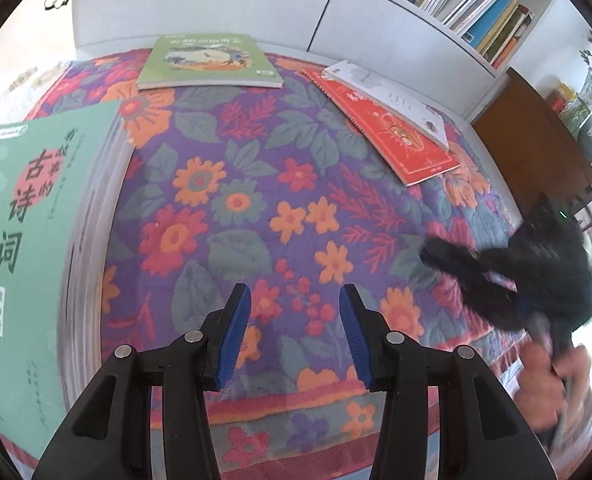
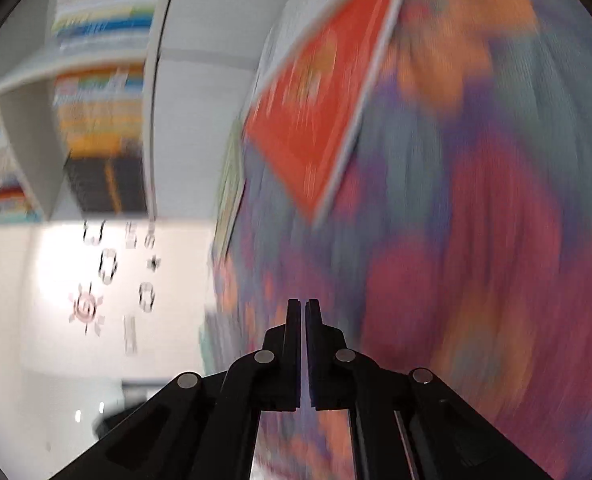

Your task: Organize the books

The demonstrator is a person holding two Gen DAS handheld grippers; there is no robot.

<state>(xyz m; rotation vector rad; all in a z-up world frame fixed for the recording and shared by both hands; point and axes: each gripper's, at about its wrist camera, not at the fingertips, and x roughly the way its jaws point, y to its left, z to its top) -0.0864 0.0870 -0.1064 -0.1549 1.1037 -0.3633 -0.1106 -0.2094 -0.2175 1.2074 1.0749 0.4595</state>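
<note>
left gripper [image 1: 295, 330] hung parted and empty above the floral quilt [image 1: 256, 184]; right gripper [image 2: 304, 350] was closed on nothing. a teal book [image 1: 28, 248], a green book [image 1: 208, 62], a red book [image 1: 383, 128] and a white booklet [image 1: 391, 98] upon it lay unsorted; tidying seemed barely begun.

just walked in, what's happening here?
A person with a gripper in each hand is tidying books off a flowered bedspread. Neither holds anything now. The left gripper hovers open over the cloth beside a thick teal book. The right gripper, blurred, is shut and empty. A green book and a red book under a white one lie flat.
</note>
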